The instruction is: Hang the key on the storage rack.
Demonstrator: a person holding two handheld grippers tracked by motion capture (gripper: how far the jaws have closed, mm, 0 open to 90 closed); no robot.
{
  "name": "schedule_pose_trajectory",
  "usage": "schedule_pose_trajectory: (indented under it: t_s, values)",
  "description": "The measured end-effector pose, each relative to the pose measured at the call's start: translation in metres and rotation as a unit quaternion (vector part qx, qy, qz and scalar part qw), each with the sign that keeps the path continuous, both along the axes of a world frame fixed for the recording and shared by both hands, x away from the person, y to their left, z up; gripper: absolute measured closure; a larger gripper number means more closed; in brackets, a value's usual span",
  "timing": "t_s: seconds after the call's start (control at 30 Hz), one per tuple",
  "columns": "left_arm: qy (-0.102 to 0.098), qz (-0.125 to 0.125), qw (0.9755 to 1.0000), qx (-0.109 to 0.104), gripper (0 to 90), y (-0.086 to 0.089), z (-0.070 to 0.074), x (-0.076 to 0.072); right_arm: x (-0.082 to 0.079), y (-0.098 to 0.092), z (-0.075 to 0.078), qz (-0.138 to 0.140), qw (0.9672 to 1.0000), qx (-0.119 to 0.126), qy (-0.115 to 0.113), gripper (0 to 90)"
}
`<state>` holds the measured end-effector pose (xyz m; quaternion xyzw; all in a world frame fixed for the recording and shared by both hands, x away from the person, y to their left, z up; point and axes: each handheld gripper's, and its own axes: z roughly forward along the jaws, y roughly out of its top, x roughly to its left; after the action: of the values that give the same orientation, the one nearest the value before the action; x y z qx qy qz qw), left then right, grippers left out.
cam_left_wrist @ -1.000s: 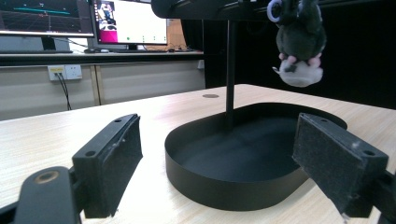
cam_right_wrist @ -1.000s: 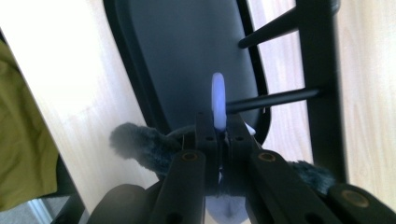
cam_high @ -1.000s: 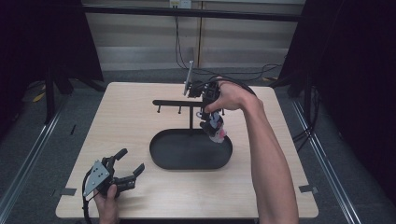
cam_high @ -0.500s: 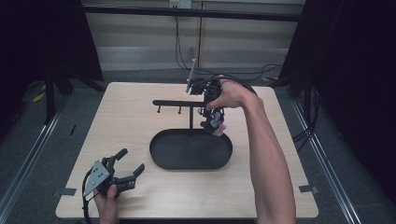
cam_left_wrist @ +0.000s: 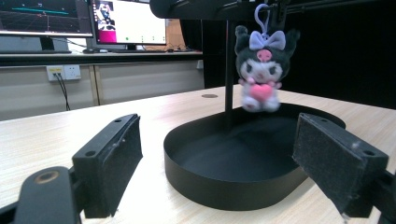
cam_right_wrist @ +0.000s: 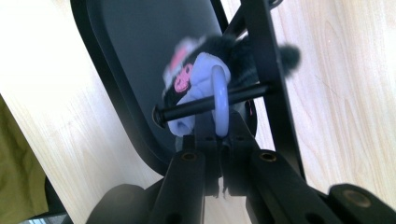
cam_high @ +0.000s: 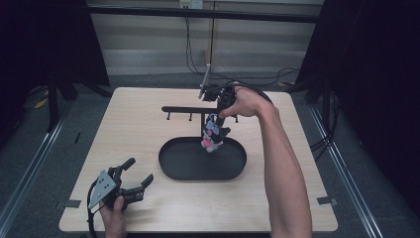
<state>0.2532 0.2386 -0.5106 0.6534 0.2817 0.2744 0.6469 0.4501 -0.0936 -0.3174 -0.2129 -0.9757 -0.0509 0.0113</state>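
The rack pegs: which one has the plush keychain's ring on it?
The peg at the crossbar's right end, beside the right tongs. The plush hangs there over the tray; the two left pegs are bare.

Even overhead light brightens the table [cam_high: 148, 129], while the room around its edges falls dark. The plush toy [cam_right_wrist: 201, 74] is blurred; monitors [cam_left_wrist: 126, 21] glare.

Light wood tabletop [cam_high: 148, 134] on grey floor [cam_high: 29, 168]. Dark curtains [cam_high: 44, 39] at 10 and 2 o'clock, pale panelled wall [cam_high: 148, 44] at 12 with cables [cam_high: 190, 44] hanging down it. Metal rails [cam_high: 29, 163] on the floor at 9 and 3. Behind, a desk with monitors [cam_left_wrist: 126, 21] and a wall socket [cam_left_wrist: 63, 72]. Dim, even light.
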Motion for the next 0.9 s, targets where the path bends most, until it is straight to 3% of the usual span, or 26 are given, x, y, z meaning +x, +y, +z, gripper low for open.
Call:
schedule_pose_trajectory:
  t_s: [0.37, 0.67, 0.7, 0.9]
  values:
    - [0.0, 0.001, 1.0, -0.001, 15.3, 0.0, 0.0, 0.0, -0.007, -0.008, 0.008, -0.005, 0.9998, 0.007, -0.02, 79.1]
    - [0.003, 0.0, 1.0, -0.002, 15.3, 0.0, 0.0, 0.0, -0.013, -0.017, 0.003, -0.035, 0.9987, 0.033, -0.017, 56.8]
    - [0.003, 0.0, 1.0, -0.001, 15.3, 0.0, 0.0, 0.0, -0.013, -0.018, 0.003, -0.038, 0.998, 0.048, -0.014, 54.1]
    - [0.001, 0.003, 1.0, -0.003, 15.2, -0.001, 0.0, 0.0, -0.018, -0.02, 0.005, -0.038, 0.9976, 0.057, -0.013, 46.1]
